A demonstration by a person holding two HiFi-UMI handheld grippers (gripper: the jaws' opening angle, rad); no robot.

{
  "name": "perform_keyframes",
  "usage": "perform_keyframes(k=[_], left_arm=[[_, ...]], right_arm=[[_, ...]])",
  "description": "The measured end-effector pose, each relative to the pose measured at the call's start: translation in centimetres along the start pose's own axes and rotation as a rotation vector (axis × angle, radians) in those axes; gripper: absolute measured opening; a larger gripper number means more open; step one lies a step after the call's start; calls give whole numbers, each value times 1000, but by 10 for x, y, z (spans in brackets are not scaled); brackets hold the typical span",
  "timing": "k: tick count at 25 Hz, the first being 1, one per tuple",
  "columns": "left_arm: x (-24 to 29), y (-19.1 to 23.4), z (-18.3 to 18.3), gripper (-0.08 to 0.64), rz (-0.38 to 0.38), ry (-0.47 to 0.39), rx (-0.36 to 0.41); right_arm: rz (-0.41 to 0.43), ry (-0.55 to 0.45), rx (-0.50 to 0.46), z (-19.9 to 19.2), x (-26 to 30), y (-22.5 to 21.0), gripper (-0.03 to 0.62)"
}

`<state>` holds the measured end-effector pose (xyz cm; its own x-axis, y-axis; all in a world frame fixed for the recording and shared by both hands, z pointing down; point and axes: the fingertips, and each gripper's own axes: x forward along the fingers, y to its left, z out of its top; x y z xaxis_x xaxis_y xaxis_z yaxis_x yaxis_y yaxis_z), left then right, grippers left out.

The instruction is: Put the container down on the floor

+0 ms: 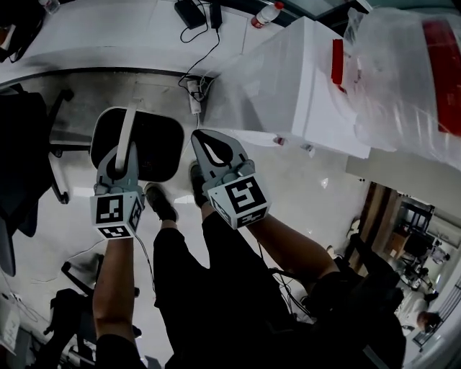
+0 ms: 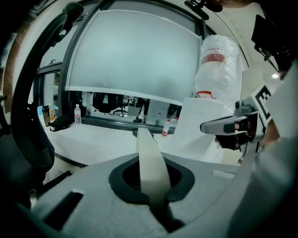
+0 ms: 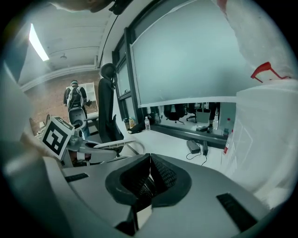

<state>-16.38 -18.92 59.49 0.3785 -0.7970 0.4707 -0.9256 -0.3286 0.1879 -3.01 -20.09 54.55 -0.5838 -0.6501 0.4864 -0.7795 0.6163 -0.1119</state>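
Pale glossy floor (image 1: 317,187) fills the head view, bounded at the far side by one curved white worktop (image 1: 108,36). One large white box-shaped unit (image 1: 288,86) stands to the right, with one clear plastic bag with red print (image 1: 410,65) bulging beside it. One black office chair (image 1: 25,151) crowds the left edge.

The dark round-cornered container with pale rim (image 1: 155,148) sits just ahead of the person's two black shoes (image 1: 160,202), below the worktop edge (whether its base touches the floor cannot be told). One white strap handle (image 1: 127,133) crosses its mouth.

Two tools: the left hand-held gripper (image 1: 124,155) is clenched on the strap, which runs up between its jaws in the left gripper view. The right hand-held gripper (image 1: 204,140), just beside the container's right rim, is clenched with nothing between its jaws.

On the worktop: one red-labelled plastic bottle (image 1: 268,13) and one black power adapter (image 1: 190,13) with its cable trailing down.
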Motion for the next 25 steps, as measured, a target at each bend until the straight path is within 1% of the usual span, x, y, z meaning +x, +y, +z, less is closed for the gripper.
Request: perform_keyframes(k=[7, 11, 14, 17, 21, 25], left_arm=[[37, 3, -34, 14, 25, 27, -12], [59, 5, -55, 14, 58, 44, -20], [74, 7, -71, 14, 72, 53, -41], [90, 11, -88, 14, 84, 63, -68], [110, 12, -114, 12, 78, 96, -60], [126, 12, -133, 12, 66, 110, -55]], right_arm=[[-31, 8, 33, -32, 26, -24, 8], [-30, 5, 35, -46, 43, -30, 8], [-23, 22, 22, -60, 49, -32, 8], [-25, 34, 30, -77, 54, -36, 8], [-38, 47, 70, -96, 63, -45, 8], [-35, 54, 70, -108, 73, -51, 8]])
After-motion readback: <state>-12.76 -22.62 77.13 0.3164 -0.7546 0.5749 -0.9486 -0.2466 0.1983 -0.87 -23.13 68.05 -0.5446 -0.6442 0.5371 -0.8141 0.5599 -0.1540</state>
